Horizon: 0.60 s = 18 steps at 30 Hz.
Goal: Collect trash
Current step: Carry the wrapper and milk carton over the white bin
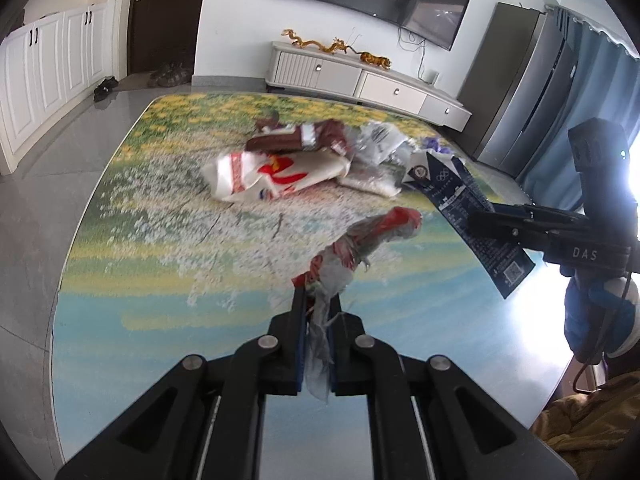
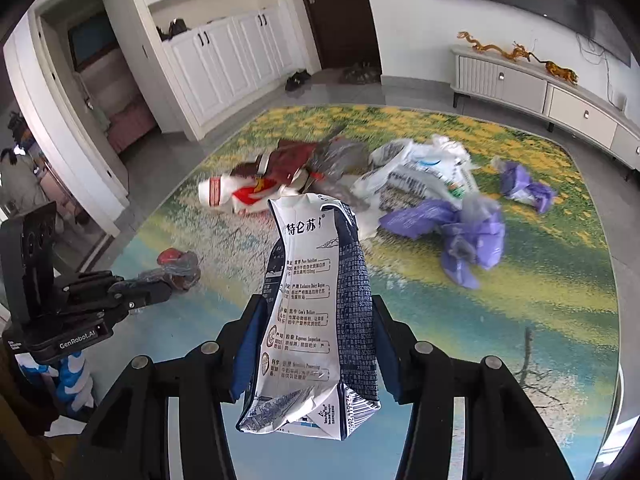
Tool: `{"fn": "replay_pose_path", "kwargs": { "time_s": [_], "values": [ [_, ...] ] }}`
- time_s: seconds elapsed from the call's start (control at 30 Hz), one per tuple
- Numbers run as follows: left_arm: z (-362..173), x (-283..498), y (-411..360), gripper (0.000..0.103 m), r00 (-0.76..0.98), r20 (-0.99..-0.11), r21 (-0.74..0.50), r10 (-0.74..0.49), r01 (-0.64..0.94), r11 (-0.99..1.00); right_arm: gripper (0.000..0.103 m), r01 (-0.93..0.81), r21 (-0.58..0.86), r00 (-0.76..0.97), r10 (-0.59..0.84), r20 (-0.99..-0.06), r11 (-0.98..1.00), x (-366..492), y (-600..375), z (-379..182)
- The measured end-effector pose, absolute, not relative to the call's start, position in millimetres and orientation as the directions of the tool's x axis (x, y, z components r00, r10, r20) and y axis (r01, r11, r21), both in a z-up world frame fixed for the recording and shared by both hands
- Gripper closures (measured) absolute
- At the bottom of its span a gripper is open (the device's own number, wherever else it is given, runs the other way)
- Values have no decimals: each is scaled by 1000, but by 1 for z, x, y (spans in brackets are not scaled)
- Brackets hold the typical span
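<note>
A tabletop (image 2: 520, 320) printed with flowers is seen, with a heap of wrappers (image 2: 400, 176) lying toward twelve o'clock. A flattened milk carton (image 2: 320, 312) is clamped upright in the right tongs (image 2: 316, 316), above the surface. A crumpled red and clear wrapper (image 1: 360, 248) is pinched in the left tongs (image 1: 318, 300), which are clenched tight.

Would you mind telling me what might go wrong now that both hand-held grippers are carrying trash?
The left hand-held gripper pinches only a thin tail of the red-and-clear wrapper, which could tear or slip free. The right hand-held gripper squeezes a crushed milk carton hanging past its fingers; it may slide out. The pile of wrappers on the table remains uncollected.
</note>
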<state>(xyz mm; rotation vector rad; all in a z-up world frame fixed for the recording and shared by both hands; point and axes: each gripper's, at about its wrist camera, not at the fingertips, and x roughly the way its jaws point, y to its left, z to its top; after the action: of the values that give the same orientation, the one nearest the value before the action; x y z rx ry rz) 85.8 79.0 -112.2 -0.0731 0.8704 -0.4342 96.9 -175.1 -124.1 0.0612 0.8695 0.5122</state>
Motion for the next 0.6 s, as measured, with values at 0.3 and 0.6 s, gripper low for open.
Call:
{"fn": "replay_pose_path", "kwargs": {
  "time_s": [0.3,0.6],
  "values": [
    [-79,94,15,96,549,-702,-204,-452,453,868,55,-314,282,661,422,-621,907,83,-251,-94],
    [-54,115,-125,96,436,-701,-209,-564,632,747,55,-12,329,776,216,-593,944,50,-405,-105]
  ]
}}
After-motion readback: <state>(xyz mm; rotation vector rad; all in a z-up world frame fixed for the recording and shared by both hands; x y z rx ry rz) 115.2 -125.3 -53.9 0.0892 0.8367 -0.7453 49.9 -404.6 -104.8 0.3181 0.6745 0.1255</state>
